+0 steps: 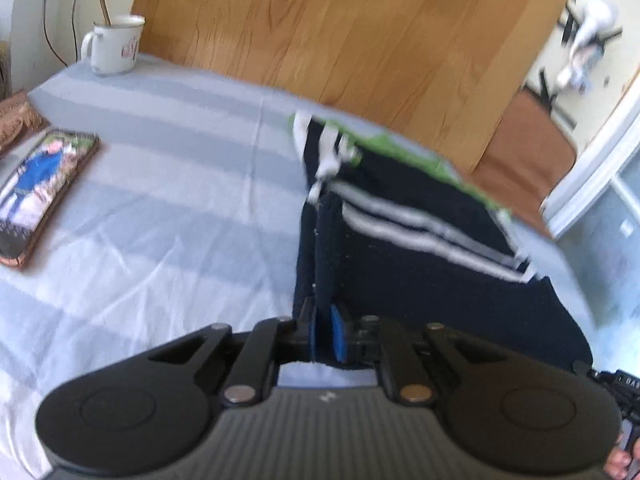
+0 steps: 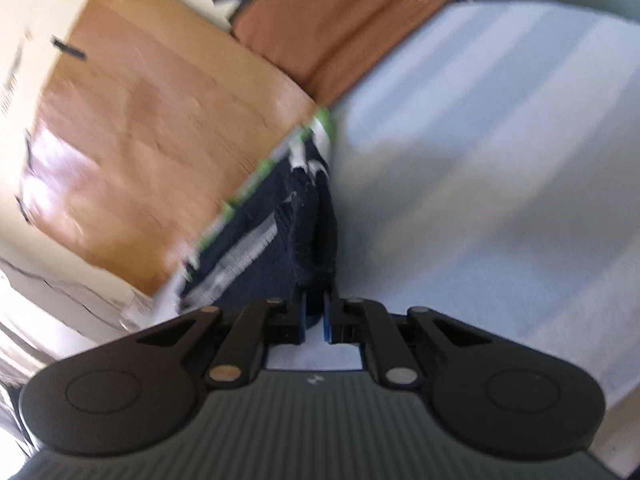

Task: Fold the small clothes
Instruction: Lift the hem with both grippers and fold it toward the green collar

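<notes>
Small navy shorts with white side stripes, a white drawstring and a green waistband lie near the far edge of a table covered by a pale blue striped cloth. My left gripper is shut on the near hem of the shorts, a fold of navy cloth between the blue pads. In the right wrist view my right gripper is shut on another edge of the shorts, which hang bunched ahead of it. Both views are blurred.
A white enamel mug with a stick in it stands at the table's far left corner. A phone or case with a picture lies at the left. Wood floor and a brown mat lie beyond the table edge.
</notes>
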Demonstrator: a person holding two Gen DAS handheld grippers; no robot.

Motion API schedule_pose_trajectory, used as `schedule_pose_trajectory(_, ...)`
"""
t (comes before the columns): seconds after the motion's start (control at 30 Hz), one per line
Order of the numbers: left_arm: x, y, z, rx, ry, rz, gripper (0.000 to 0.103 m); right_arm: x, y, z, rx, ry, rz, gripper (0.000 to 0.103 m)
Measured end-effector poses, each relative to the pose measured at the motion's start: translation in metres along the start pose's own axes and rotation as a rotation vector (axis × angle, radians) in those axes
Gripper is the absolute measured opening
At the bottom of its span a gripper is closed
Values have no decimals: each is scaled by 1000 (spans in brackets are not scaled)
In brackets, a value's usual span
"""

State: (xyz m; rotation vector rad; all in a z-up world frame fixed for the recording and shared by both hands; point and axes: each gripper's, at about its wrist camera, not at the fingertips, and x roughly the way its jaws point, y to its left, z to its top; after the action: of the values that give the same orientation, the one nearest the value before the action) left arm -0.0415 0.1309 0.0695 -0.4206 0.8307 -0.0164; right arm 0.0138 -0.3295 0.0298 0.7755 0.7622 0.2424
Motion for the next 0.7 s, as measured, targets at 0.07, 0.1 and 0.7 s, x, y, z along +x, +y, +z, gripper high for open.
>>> schedule_pose_trajectory(0.07,17,7,-5,-21,5,35,14,13,-16,-4,74,16,-45,16)
schedule_pose_trajectory(0.1,18,11,-7,-28,3,35,18,11,-21,-4,87,1,-18,18)
schedule_pose_trajectory(0.7,67,-12,16,127,-88,141,55,78,34,27,-417,-112,-217,42)
